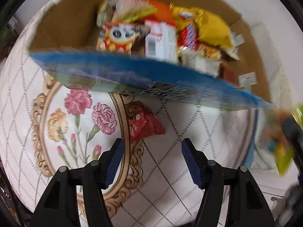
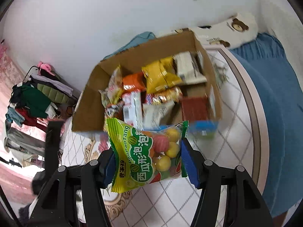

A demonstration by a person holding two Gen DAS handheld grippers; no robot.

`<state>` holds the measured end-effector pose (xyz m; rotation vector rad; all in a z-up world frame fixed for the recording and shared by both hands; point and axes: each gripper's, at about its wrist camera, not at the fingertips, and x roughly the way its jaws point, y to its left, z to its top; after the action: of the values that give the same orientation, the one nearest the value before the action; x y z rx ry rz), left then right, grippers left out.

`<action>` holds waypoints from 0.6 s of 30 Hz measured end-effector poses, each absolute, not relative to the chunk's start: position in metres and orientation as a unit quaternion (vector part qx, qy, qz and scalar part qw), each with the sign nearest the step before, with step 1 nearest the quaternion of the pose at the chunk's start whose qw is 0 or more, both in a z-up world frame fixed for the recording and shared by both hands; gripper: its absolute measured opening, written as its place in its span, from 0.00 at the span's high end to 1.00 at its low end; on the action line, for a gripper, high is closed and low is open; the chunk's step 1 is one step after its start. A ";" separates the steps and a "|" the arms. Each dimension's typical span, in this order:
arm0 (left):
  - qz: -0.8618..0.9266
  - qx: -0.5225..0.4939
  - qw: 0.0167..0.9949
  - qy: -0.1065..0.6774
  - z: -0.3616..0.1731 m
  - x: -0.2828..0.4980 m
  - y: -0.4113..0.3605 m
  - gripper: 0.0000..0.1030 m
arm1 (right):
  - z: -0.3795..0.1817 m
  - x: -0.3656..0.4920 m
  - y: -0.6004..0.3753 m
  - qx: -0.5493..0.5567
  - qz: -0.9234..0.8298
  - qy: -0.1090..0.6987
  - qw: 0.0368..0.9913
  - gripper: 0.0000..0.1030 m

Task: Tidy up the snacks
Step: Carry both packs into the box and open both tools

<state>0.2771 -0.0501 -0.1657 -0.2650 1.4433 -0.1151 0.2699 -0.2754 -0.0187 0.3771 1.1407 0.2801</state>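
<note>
Above box (image 2: 90, 102), candy-gripping right tool (image 2: 147, 162).

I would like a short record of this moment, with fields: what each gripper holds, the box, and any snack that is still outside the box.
left gripper: open, holds nothing, above the floral tablecloth
right gripper: shut on the green bubble gum bag, short of the box
cardboard box: open on top, stands on the table, already holds many snack packs
blue panel: near side of the box, blurred
red snack pack: lies on the tablecloth outside the box, ahead of the left gripper
image quality: left view has motion blur
</note>
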 end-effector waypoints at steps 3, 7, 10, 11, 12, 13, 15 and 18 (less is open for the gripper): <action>-0.042 -0.112 0.736 0.666 -0.187 0.290 -0.055 0.41 | -0.037 0.259 -0.281 0.184 0.119 0.551 0.805 0.38; -0.028 -0.104 0.747 0.656 -0.203 0.300 -0.059 0.53 | -0.059 0.252 -0.286 0.184 0.104 0.571 0.793 0.38; -0.037 -0.094 0.744 0.661 -0.202 0.296 -0.064 0.67 | -0.065 0.249 -0.287 0.186 0.102 0.577 0.789 0.38; -0.040 -0.093 0.744 0.660 -0.198 0.291 -0.065 0.68 | -0.064 0.248 -0.287 0.186 0.104 0.576 0.789 0.38; -0.046 -0.088 0.745 0.659 -0.192 0.285 -0.066 0.68 | -0.062 0.248 -0.286 0.185 0.107 0.575 0.790 0.38; -0.050 -0.091 0.747 0.657 -0.185 0.279 -0.066 0.68 | -0.059 0.248 -0.285 0.186 0.109 0.574 0.790 0.38; -0.068 -0.105 0.754 0.645 -0.156 0.268 -0.067 0.68 | -0.046 0.251 -0.285 0.194 0.121 0.565 0.792 0.38; -0.095 -0.115 0.777 0.611 -0.105 0.268 -0.069 0.68 | -0.019 0.263 -0.281 0.193 0.139 0.546 0.803 0.38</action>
<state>0.2685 -0.0694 -0.1054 -0.2495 1.3224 -0.2048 0.2631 -0.2807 -0.0191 0.4146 1.1708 0.2975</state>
